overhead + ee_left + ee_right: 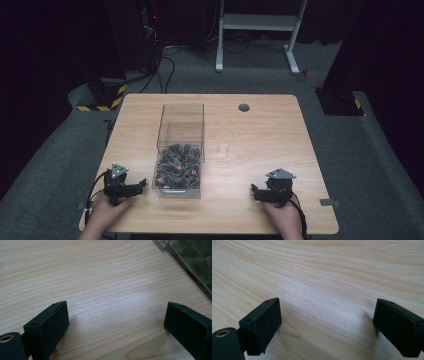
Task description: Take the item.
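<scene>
On the counter (260,125), both tongs are resting near the front edge, the left tongs (141,184) just beside the clear box (180,150) and the right tongs (254,191) well apart from it. Each pair is standing spread wide and gripping nothing, jaws lying low over bare wood. Dark small parts (177,170) are sitting piled in the box's near end, so the left tongs are probably waiting close for a reach. A clear cup (224,145) is standing right of the box, likely to receive them.

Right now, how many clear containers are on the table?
2: a tall clear box holding small dark parts left of centre, and a small clear cup just to its right. Nothing seems hidden.
</scene>
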### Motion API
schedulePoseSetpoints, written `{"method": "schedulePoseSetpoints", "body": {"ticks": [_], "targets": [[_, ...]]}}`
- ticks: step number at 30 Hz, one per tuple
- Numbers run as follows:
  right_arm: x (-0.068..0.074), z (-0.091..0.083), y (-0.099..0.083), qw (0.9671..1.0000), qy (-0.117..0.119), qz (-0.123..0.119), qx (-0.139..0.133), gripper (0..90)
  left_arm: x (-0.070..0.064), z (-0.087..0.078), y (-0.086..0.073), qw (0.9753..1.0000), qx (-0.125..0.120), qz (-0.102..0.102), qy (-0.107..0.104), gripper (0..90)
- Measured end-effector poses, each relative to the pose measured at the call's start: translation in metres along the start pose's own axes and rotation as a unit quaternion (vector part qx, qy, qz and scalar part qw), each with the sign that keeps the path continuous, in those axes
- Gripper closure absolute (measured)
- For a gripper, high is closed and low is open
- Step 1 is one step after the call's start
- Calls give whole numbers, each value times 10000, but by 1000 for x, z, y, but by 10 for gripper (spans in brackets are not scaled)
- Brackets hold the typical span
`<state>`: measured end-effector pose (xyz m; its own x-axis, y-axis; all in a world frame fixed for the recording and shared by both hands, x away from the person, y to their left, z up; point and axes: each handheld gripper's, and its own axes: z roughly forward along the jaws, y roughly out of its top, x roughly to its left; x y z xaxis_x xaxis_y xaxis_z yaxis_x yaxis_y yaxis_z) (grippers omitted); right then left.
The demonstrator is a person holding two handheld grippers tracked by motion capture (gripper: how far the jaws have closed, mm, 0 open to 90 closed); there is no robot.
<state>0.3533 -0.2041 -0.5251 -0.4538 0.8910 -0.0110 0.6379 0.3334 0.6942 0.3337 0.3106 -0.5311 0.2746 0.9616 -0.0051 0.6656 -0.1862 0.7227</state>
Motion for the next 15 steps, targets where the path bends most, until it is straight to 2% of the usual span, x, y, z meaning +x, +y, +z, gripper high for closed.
{"method": "schedulePoseSetpoints", "body": {"ticks": [5, 10, 12, 15], "targets": [[0, -1, 0, 10000, 6, -1, 2, 98, 0, 0, 0, 10000, 1, 0, -1, 62], [3, -2, 1, 9999, -49, -159, -33, 117, 0, 0, 0, 10000, 0, -4, -5, 62], [3, -3, 1, 9999, 32, -74, -72, 119, 0, 0, 0, 10000, 11, -10, -12, 62], [8, -7, 5, 9996, 92, -145, -205, 123, 0, 0, 0, 10000, 0, -5, -6, 62]]}}
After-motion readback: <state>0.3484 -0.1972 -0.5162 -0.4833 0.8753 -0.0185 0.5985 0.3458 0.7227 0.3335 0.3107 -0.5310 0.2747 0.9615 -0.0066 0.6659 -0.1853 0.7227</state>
